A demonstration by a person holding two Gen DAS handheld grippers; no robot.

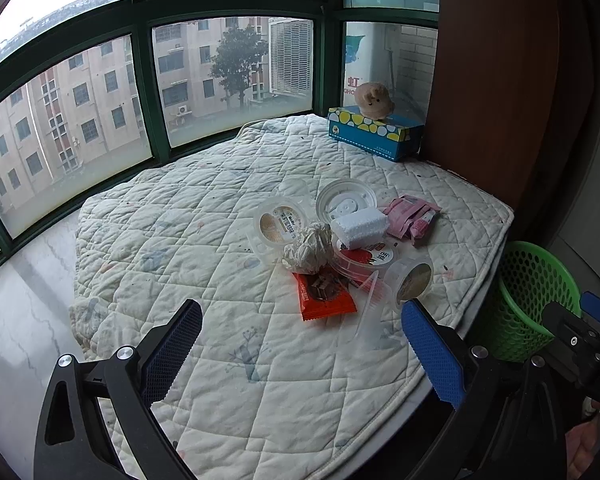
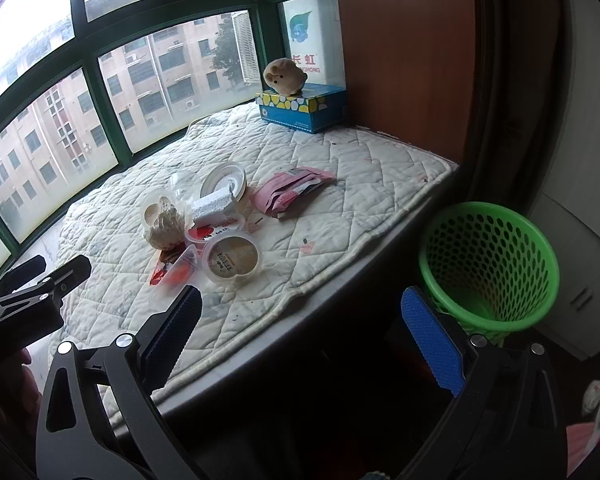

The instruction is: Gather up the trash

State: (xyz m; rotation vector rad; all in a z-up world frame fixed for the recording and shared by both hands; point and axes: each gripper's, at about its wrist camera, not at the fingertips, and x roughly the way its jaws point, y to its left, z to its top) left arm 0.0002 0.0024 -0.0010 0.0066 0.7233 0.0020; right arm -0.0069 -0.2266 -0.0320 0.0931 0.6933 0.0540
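A heap of trash lies mid-way on the quilted mat (image 1: 204, 208): a crumpled paper ball (image 1: 310, 250), a red snack wrapper (image 1: 324, 298), a white foam block (image 1: 360, 226), pink wrappers (image 1: 412, 216) and several clear plastic cups and lids (image 1: 414, 280). My left gripper (image 1: 302, 350) hovers open just before the heap, holding nothing. The same heap shows in the right wrist view, with the paper ball (image 2: 164, 230), a lidded cup (image 2: 232, 260) and pink wrappers (image 2: 292, 190). My right gripper (image 2: 300, 336) is open and empty over the mat's front edge, left of the green basket (image 2: 488, 264).
A blue tissue box (image 1: 374, 132) with a plush toy (image 1: 372, 100) on it stands at the mat's far corner by the windows. A brown cabinet panel (image 1: 492, 100) rises at the right. The green mesh basket (image 1: 528, 300) sits on the floor beside the ledge.
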